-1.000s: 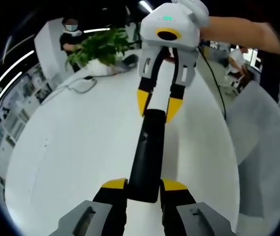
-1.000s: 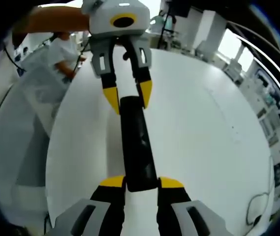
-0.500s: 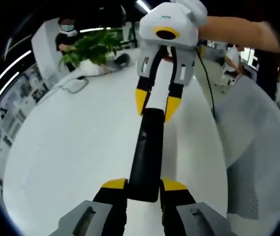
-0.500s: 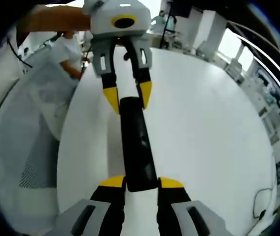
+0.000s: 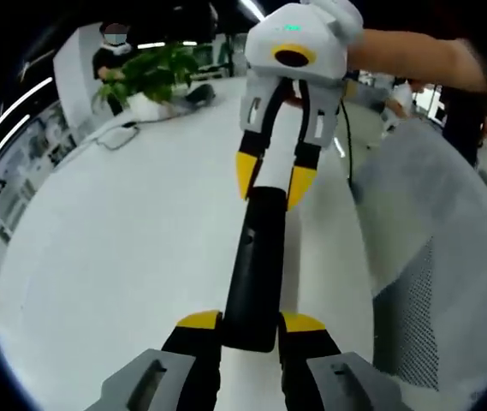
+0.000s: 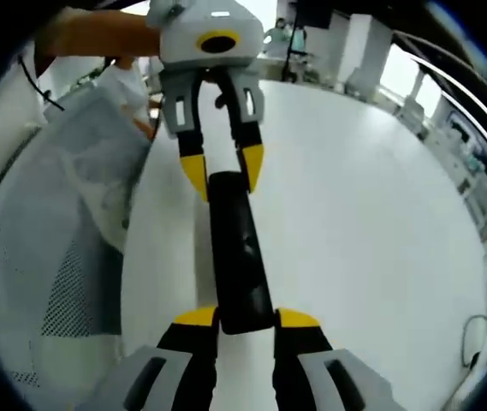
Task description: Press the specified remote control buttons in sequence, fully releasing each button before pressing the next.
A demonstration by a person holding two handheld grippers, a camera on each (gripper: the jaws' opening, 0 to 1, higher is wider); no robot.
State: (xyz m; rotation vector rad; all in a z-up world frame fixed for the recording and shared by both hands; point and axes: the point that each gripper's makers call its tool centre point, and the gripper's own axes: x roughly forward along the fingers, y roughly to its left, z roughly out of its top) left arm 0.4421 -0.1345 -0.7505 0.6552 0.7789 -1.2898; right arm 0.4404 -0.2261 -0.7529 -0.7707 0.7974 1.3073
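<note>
My left gripper (image 5: 250, 324) and right gripper (image 6: 246, 320) jaws clamp opposite remote (image 5: 256, 265) ends above white tabletop (image 5: 132, 257); potted plant (image 5: 145, 81) far left.

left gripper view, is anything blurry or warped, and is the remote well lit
Left gripper view: fisheye bends the white table into a curve, the plant looks soft, and the black remote is sharp but dark. Right gripper view: same bending, and the remote shows faint glare.

Remote control (image 5: 256, 265): both ends lying hidden between yellow-tipped jaws; buttons too dark to tell. Plant (image 5: 145, 73): pot blurring; cable (image 5: 119, 137) end unclear.
</note>
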